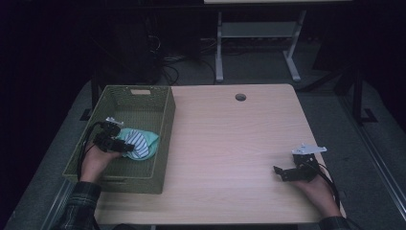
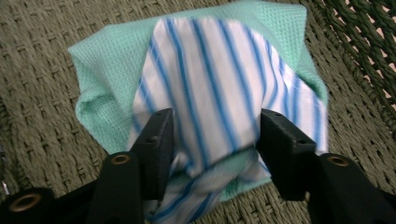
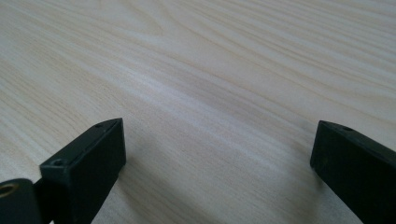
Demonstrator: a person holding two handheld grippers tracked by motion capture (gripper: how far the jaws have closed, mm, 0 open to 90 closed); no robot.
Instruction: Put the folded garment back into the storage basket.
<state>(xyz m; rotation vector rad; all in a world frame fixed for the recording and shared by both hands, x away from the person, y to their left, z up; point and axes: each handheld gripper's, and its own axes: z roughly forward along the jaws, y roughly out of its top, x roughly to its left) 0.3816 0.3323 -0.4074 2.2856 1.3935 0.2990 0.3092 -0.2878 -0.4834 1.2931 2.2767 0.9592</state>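
A folded cloth [image 1: 142, 143], mint green with a white and blue striped side, lies inside the olive woven basket [image 1: 166, 125] at the table's left. My left gripper [image 1: 126, 144] reaches into the basket and is shut on the cloth. In the left gripper view the striped cloth [image 2: 210, 79] is pinched between the two black jaws of that gripper [image 2: 217, 126], and it rests on the basket floor [image 2: 42, 93]. My right gripper [image 1: 280, 172] sits low over the bare wooden table [image 1: 230, 139] near the front right, open [image 3: 219, 135] with nothing between its jaws.
The basket's walls surround the left gripper on all sides. A round cable hole [image 1: 240, 97] lies near the table's far edge. Beyond the table stand a white desk frame [image 1: 219, 52] and cables on a dark floor.
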